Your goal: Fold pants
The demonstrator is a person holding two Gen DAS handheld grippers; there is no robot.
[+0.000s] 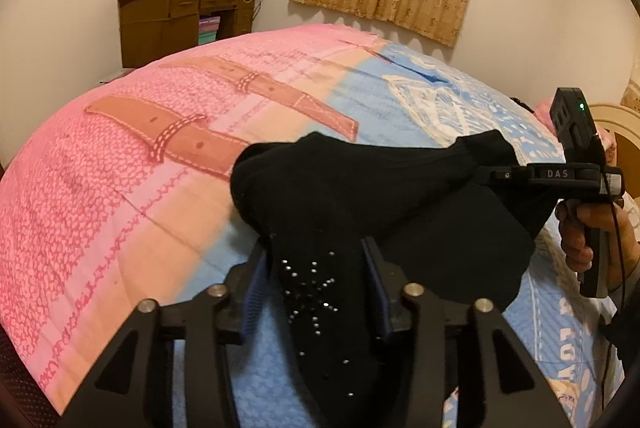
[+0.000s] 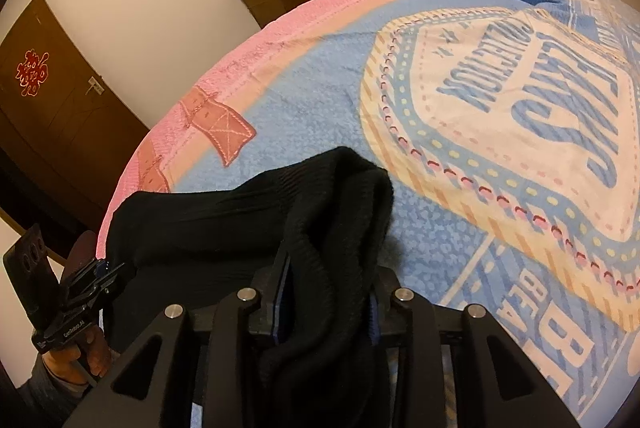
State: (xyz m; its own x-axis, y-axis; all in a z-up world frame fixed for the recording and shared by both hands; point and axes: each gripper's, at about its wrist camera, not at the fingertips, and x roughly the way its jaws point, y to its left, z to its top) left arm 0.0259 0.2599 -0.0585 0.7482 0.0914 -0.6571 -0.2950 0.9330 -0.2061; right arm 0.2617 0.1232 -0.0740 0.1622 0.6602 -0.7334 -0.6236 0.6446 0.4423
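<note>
both claws pinch the black pants [image 1: 360,196]: the left claw [image 1: 316,292] on a studded part, the right claw [image 2: 328,308] on a ribbed edge. the pants hang bunched just over the bed [image 1: 120,188]. no neat fold shows yet, so most folding looks left.

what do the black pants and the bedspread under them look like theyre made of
Black pants: a soft matte knit, with fine ribbing near the right gripper and small shiny studs by the left gripper, perhaps rhinestones or metal. Bedspread: a napped, nubbly printed fabric, likely fleece or terry; fibre cannot be told.
</note>
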